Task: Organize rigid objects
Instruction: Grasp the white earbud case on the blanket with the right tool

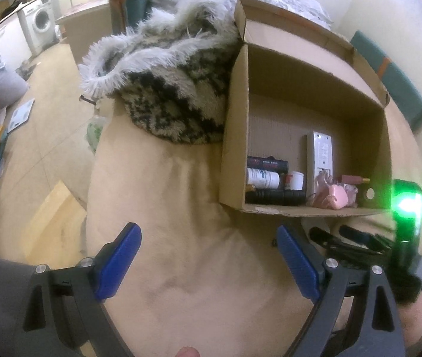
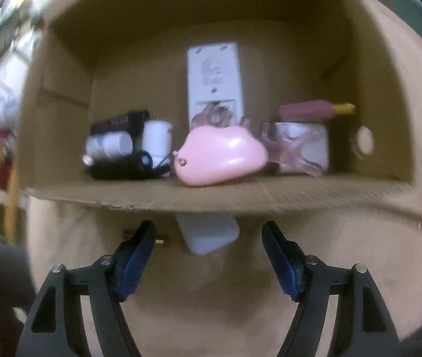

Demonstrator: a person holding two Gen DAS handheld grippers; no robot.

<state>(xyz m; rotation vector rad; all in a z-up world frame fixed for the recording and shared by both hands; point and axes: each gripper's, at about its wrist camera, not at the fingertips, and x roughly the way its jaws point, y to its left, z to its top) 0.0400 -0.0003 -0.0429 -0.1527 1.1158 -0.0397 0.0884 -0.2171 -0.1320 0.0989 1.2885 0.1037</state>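
My right gripper hung with its jaws spread and nothing between them, tipped steeply down over the tan cushion. Just ahead of the fingertips lay the white block, its far end tucked under the near edge of the cardboard box. Its long axis seemed to run away from me, roughly in line with the gripper, so the jaws stood either side of its width; I judged a short reach ahead and down would bracket it. A small brass-tipped piece lay just beside my left-hand finger and could get nudged. Inside the box sat the pink case and the white remote. My left gripper was also spread and empty, well to the side over bare cushion, so the right was nearer.
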